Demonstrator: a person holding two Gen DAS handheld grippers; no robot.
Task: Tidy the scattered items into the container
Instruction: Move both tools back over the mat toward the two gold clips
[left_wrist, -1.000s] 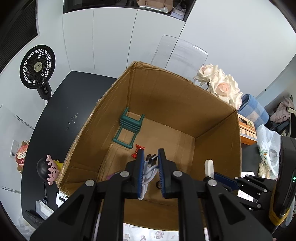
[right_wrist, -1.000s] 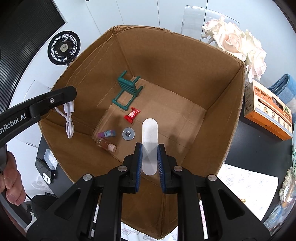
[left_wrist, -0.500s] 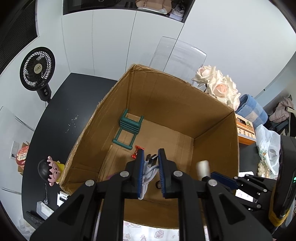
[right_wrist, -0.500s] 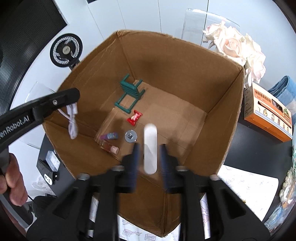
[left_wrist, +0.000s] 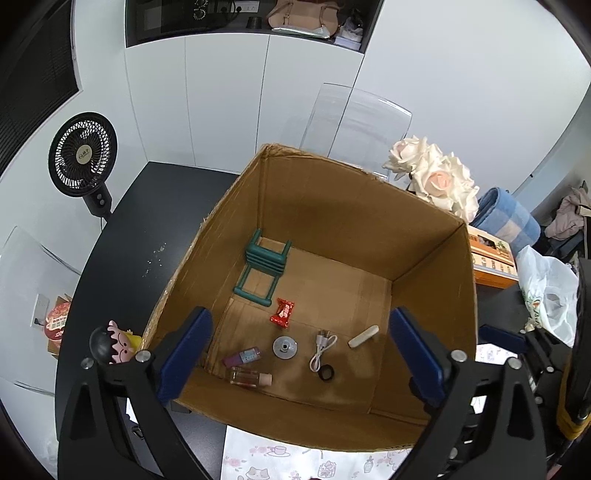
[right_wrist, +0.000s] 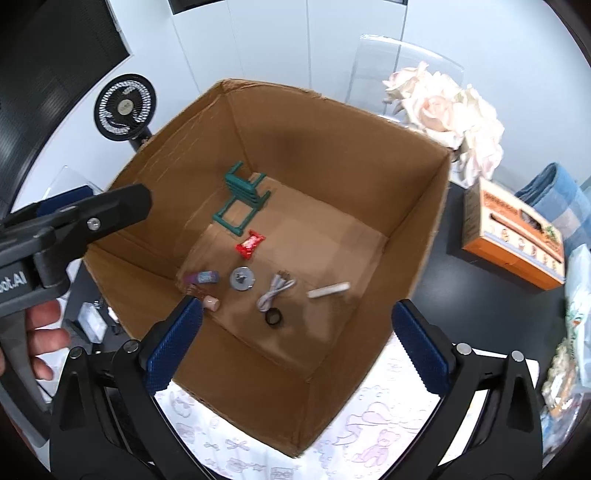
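A brown cardboard box (left_wrist: 432, 266) (right_wrist: 417, 236) stands open on the dark table. On its floor lie a green toy chair (left_wrist: 263, 266) (right_wrist: 243, 201), a red candy wrapper (left_wrist: 282, 313) (right_wrist: 251, 243), a white cable (left_wrist: 322, 347) (right_wrist: 275, 291), a white stick (left_wrist: 364, 336) (right_wrist: 328, 290), a metal disc (left_wrist: 284, 348) (right_wrist: 242, 279), a black ring (left_wrist: 326, 373) (right_wrist: 274, 317), a purple tube (left_wrist: 243, 357) (right_wrist: 203, 277) and a small bottle (left_wrist: 251, 377) (right_wrist: 208, 301). My left gripper (left_wrist: 301, 363) hangs open above the box's near side, holding nothing. My right gripper (right_wrist: 297, 343) is open and holds nothing.
A black fan (left_wrist: 84, 159) stands at the far left of the table. White roses (left_wrist: 436, 177), an orange carton (right_wrist: 513, 236) and a blue checked cloth (left_wrist: 506, 218) lie right of the box. A cartoon figurine (left_wrist: 114, 343) sits by its left corner. A patterned sheet (right_wrist: 354, 435) lies under the near edge.
Both grippers opened. The white cable dropped from the left one and the white stick from the right one; both now lie on the box floor. Both grippers rose.
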